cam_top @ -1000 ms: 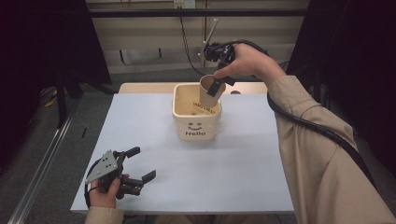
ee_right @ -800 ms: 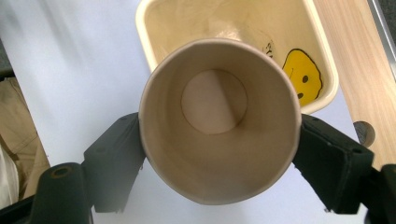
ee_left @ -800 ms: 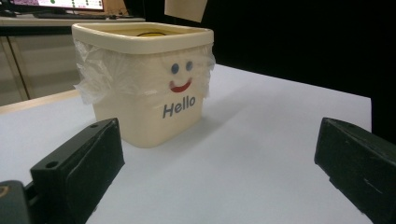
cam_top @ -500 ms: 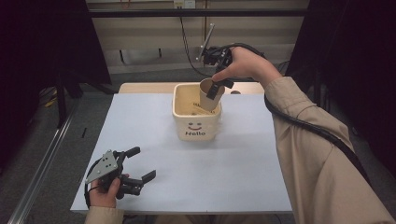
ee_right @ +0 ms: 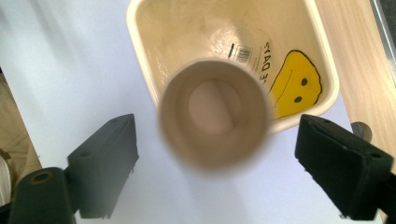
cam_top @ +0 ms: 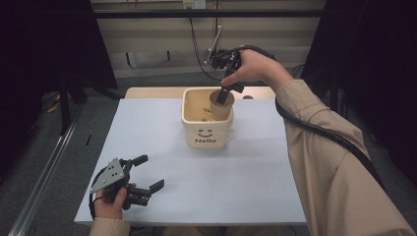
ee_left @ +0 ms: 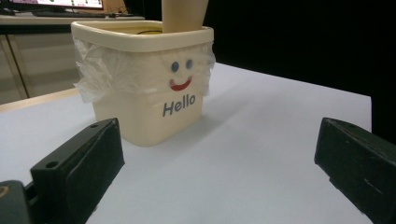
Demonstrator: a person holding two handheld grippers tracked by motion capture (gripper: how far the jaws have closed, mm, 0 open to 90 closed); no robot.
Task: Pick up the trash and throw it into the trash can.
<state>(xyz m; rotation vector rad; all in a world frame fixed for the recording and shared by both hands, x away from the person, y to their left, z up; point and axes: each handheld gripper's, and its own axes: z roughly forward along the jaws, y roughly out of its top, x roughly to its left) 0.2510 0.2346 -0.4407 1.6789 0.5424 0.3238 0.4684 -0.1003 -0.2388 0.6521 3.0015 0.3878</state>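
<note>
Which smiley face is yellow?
The yellow smiley lying inside the bin; the printed face on the bin's front has blue eyes and a red mouth.

A rectangular table with a pale wooden top (cam_top: 147, 92) carries everything — most of it is covered by a large white sheet (cam_top: 255, 177) that reaches the near edge, leaving a strip of bare wood along the far side. On the sheet, toward the far middle, stands a cream square plastic bin (cam_top: 206, 132) with a smiling face and the word "Hello" printed on its front — a thin clear plastic liner (ee_left: 93, 70) folds over its rim and hangs crumpled down the outside. A small dark round spot (cam_top: 248, 97) sits on the wooden strip just behind the bin's right side.
</note>
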